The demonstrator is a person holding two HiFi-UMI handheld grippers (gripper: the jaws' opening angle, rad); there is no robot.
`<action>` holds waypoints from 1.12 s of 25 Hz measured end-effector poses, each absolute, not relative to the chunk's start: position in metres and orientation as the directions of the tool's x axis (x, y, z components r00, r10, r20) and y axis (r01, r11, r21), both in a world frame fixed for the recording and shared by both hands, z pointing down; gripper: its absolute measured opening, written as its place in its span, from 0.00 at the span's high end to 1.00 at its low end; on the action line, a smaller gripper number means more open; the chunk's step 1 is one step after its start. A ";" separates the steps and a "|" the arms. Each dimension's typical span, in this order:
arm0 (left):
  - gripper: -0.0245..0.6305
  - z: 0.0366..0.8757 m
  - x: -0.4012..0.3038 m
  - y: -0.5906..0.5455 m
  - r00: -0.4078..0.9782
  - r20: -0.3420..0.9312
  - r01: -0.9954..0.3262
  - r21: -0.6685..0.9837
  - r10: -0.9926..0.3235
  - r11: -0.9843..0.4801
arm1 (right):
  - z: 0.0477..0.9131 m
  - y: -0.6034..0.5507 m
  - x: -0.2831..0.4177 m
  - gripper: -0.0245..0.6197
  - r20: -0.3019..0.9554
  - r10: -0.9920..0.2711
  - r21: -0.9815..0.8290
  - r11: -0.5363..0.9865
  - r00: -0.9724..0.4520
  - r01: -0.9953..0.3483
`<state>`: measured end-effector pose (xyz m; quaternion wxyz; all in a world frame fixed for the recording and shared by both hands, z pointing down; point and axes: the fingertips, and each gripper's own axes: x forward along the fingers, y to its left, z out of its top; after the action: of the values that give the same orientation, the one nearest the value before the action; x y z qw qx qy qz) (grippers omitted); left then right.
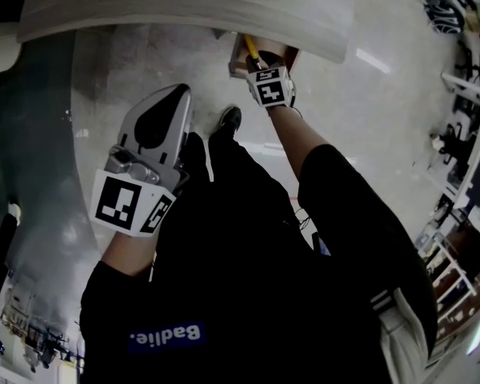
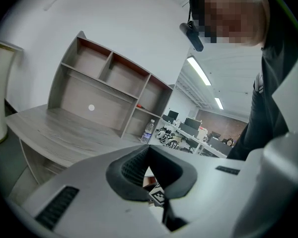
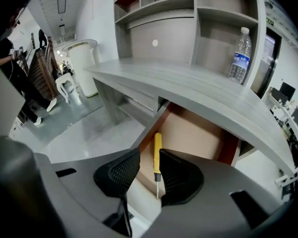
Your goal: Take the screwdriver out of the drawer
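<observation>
right claw point(image 3: 148, 157) hovering spread, empty | slim yellow-handled steel screwdriver point(image 3: 157, 152) lying at its 12, axis running 12-to-6, tip nearest | left claw point(image 2: 149, 150) hanging pressed together, farther off

We are in an open office: beyond the left claw point(image 2: 149, 150) stand desks point(image 2: 187, 139) with monitors point(image 2: 192, 124) under strip lights point(image 2: 199, 71).

head view looks steeply down, shares drawer point(image 3: 193, 133) w/ right gripper view.
</observation>
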<state>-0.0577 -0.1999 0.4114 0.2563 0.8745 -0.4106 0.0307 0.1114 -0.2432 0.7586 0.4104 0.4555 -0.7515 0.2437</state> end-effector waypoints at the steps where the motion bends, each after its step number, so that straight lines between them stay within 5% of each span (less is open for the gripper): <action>1: 0.97 0.412 -0.060 -0.201 0.655 0.266 -0.739 0.423 -0.707 -0.525 | 0.764 -0.244 0.112 0.74 0.848 -0.474 0.014 0.468 -0.238 -0.883; 23: 0.97 0.453 -0.099 -0.194 0.591 0.344 -0.788 0.442 -0.730 -0.429 | 0.839 -0.267 0.118 0.73 0.910 -0.402 0.128 0.517 -0.107 -0.846; 28: 0.97 0.444 -0.106 -0.187 0.587 0.343 -0.789 0.444 -0.733 -0.424 | 0.826 -0.268 0.117 0.80 0.907 -0.414 0.169 0.527 -0.078 -0.833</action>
<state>-0.1064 -0.1870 0.4442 0.2897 0.8424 -0.4519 0.0482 0.1174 -0.2683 0.8263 0.5155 0.4421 -0.7054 0.2031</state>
